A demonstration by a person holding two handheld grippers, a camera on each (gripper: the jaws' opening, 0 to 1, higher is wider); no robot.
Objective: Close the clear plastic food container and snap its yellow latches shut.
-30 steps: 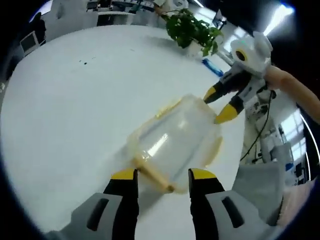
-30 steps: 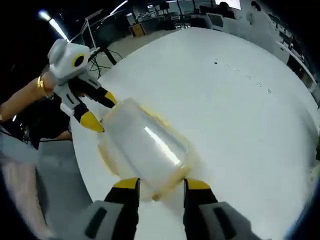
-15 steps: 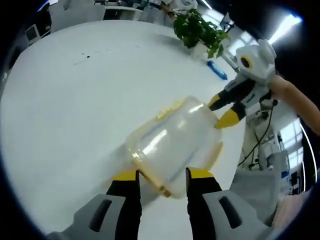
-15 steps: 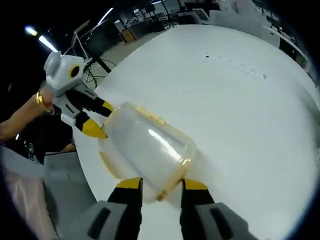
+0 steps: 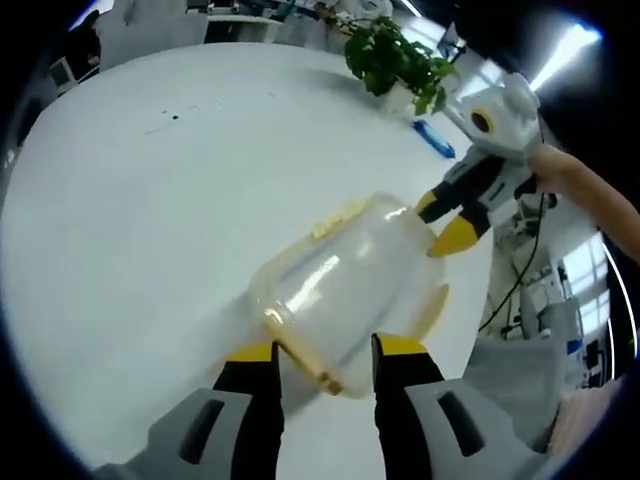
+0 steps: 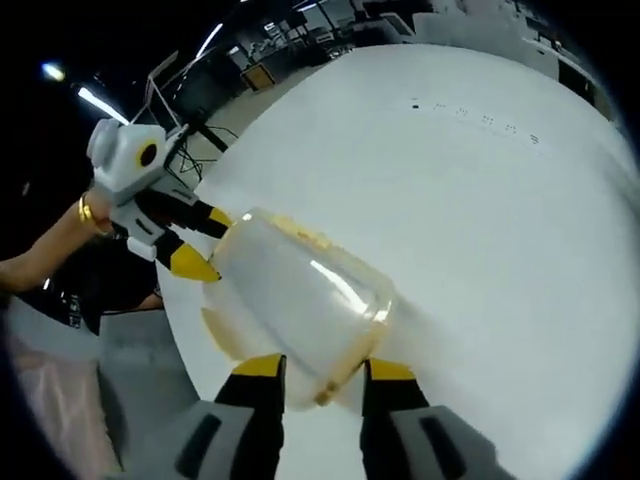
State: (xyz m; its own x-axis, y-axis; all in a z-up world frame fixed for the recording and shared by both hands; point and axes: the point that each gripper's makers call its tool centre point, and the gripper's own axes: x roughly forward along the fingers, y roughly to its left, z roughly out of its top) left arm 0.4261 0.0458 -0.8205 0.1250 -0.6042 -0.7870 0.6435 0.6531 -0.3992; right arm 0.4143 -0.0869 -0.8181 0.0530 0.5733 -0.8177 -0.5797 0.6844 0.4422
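Left gripper view: no brand, label or legible writing can be read on anything. You have one clear plastic food container (image 5: 345,280) lying on the white worktop (image 5: 150,200), with its lid on. Your left tool (image 5: 322,350) sits at the container's near end, jaws apart, one yellow tip on either side of a yellow latch (image 5: 300,350). A second latch (image 5: 338,216) shows on the container's far-left side and a third (image 5: 436,308) on its right side. Your right tool (image 5: 440,222) stands at the far end, jaws apart, its lower tip touching the container's edge. One potted plant (image 5: 395,60) and one blue object (image 5: 432,139) sit near the far rim of the worktop.

Right gripper view: the container (image 6: 300,300) lies between your two tools. Your right tool (image 6: 322,368) straddles the near end, jaws apart. Your left tool (image 6: 205,240) meets the far end.
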